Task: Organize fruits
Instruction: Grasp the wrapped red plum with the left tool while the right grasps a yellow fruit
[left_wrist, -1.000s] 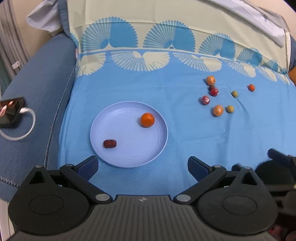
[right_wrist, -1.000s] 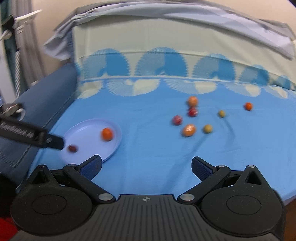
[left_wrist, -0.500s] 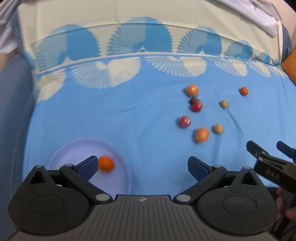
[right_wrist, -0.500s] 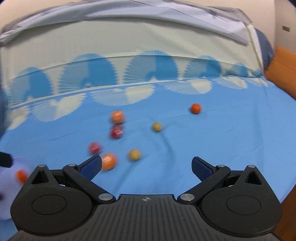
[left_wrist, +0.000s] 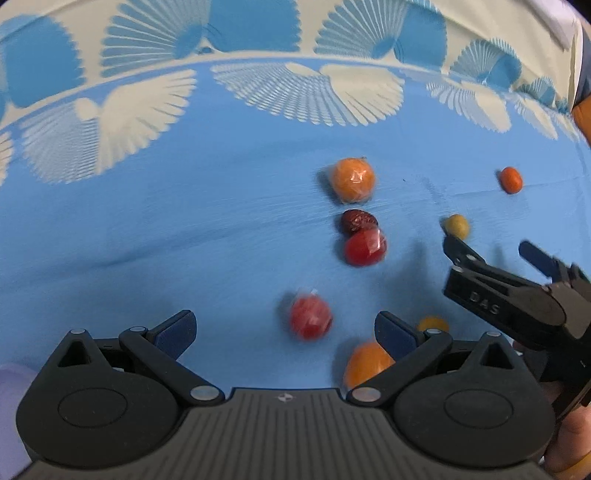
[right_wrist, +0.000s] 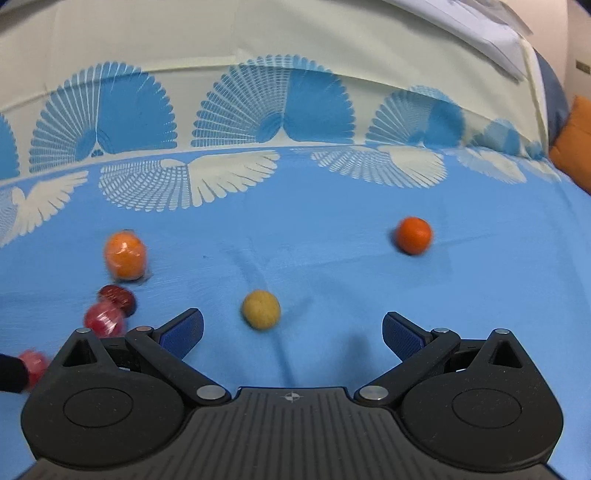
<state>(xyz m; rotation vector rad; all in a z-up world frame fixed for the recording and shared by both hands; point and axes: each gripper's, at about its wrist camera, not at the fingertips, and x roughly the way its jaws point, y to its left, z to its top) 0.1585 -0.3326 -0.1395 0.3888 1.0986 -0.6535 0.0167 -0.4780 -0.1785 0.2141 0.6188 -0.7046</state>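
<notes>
Both tools hang over the blue cloth (right_wrist: 332, 229) with nothing in them. The left gripper (left_wrist: 284, 328) has its fingers spread wide, and a wrapped red fruit (left_wrist: 311, 318) sits between the tips, low in its frame. Just right, a wrapped orange fruit (left_wrist: 364, 363) hides partly behind one finger. The right gripper (right_wrist: 293, 326) is likewise wide apart, with a yellow ball-like fruit (right_wrist: 260, 308) just ahead of its left fingertip. A small orange (right_wrist: 413, 235) lies well apart, right of centre. A lilac plate edge (left_wrist: 13, 387) peeks in at lower left.
</notes>
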